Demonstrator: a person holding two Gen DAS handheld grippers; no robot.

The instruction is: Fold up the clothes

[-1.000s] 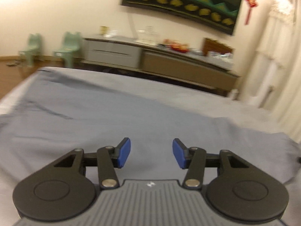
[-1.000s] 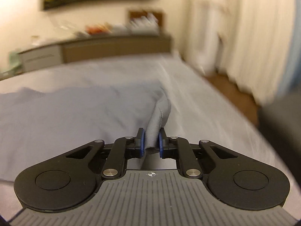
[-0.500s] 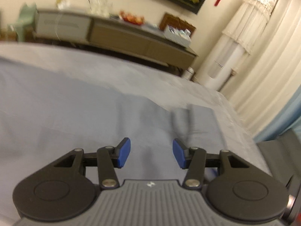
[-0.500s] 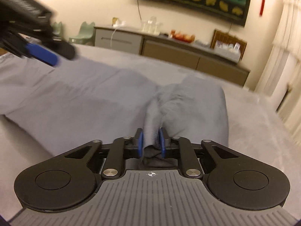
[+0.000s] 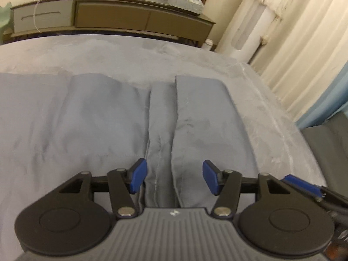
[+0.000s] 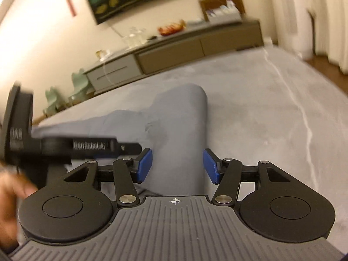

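A grey-blue garment (image 5: 87, 119) lies spread on the bed (image 5: 130, 50), with one side flap (image 5: 206, 119) folded inward beside a narrow seamed strip. My left gripper (image 5: 174, 179) hovers low over that strip. Its jaws are opening, with cloth beneath the gap but not pinched. A blue pad (image 5: 301, 183) of the right gripper shows at the right edge. In the right wrist view my right gripper (image 6: 177, 166) is opening over the folded garment (image 6: 182, 117). Its pads stand clear of the cloth. The left gripper (image 6: 65, 146) sits blurred close on the left.
A long sideboard (image 5: 108, 17) with dishes and boxes runs along the far wall past the bed's end. Pale curtains (image 5: 293, 43) hang on the right, and a dark seat (image 5: 326, 139) stands beside the bed. Green chairs (image 6: 80, 82) stand at far left. A hand (image 6: 8, 195) shows blurred.
My right gripper has let go of the cloth fold it pinched and opened wide. The left gripper swung right across the garment and lower, ending beside the right one.
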